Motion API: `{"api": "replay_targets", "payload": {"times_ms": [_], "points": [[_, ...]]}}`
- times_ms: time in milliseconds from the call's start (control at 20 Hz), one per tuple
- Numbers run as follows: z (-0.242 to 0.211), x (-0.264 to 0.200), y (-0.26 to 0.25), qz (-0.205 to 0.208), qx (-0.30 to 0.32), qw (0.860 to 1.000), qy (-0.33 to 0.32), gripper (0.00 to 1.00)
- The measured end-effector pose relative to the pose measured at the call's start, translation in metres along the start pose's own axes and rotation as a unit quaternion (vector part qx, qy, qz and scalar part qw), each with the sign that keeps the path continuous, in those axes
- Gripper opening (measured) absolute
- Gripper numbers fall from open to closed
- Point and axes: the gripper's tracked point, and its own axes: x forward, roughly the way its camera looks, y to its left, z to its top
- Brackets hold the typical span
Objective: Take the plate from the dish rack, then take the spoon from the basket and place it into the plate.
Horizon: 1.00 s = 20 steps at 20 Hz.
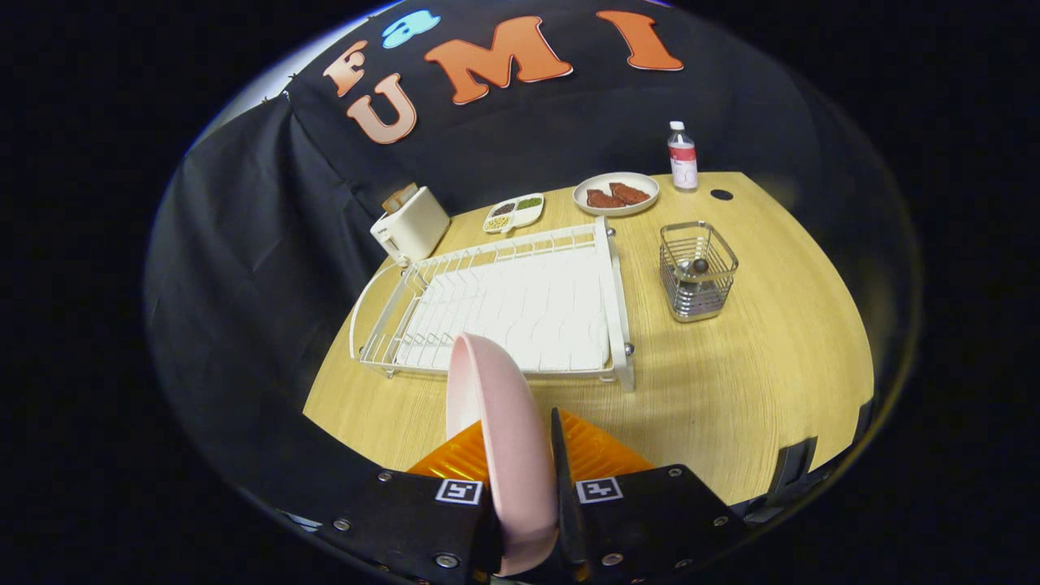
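We see the gripper (520,455) clamped on the pink plate (496,422), held on edge above the bench (731,390), just short of the dish rack (504,309).

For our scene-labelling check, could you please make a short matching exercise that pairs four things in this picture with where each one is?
Things:
1. pink plate
2. spoon
3. toaster
4. bottle

Places:
A. at the table's far edge, beyond the wire basket
B. clamped on edge between the two fingers of the gripper
C. beside the far left corner of the dish rack
D. standing inside the wire basket

Pairs: 1-B, 2-D, 3-C, 4-A
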Motion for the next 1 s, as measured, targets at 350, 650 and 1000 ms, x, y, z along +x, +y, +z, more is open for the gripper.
{"api": "replay_targets", "payload": {"times_ms": [350,650,1000], "points": [[-0.042,0.029,-0.015,0.0,0.016,0.999,0.044,0.28],[-0.054,0.047,-0.02,0.021,0.035,0.997,0.058,0.28],[-0.065,0.065,-0.031,0.034,0.061,0.995,0.071,0.3]]}}
